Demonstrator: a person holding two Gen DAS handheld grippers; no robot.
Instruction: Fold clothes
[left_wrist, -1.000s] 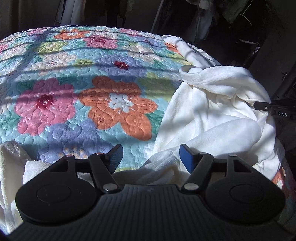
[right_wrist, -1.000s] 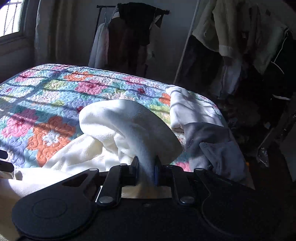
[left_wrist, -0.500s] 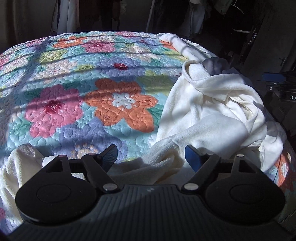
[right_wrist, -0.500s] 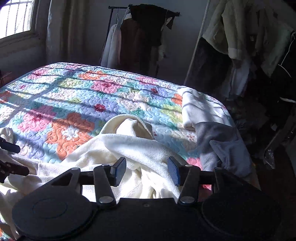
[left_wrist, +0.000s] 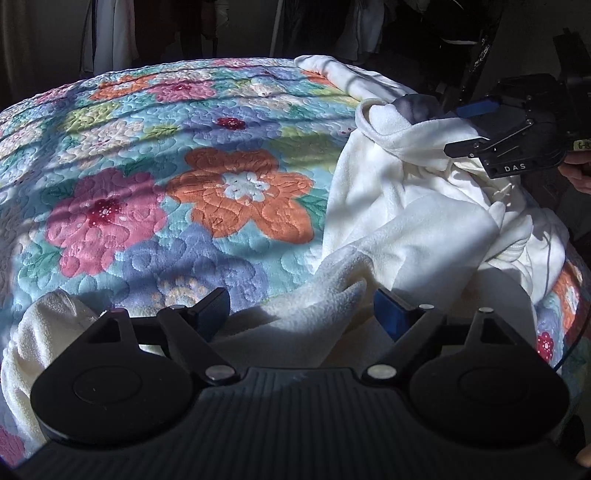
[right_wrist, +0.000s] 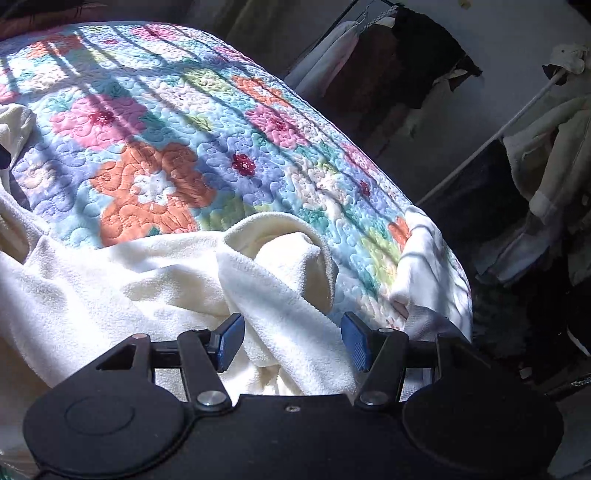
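A cream fleece garment (left_wrist: 413, 221) lies rumpled along the near edge of a flower-patterned quilt (left_wrist: 207, 162) in barred sunlight. The left gripper (left_wrist: 301, 310) hangs above one fold, jaws spread and empty. The right gripper (right_wrist: 291, 338) straddles a rolled fold, jaws apart, apparently not pinching it. Clothes (right_wrist: 546, 155) hang on a rail behind.
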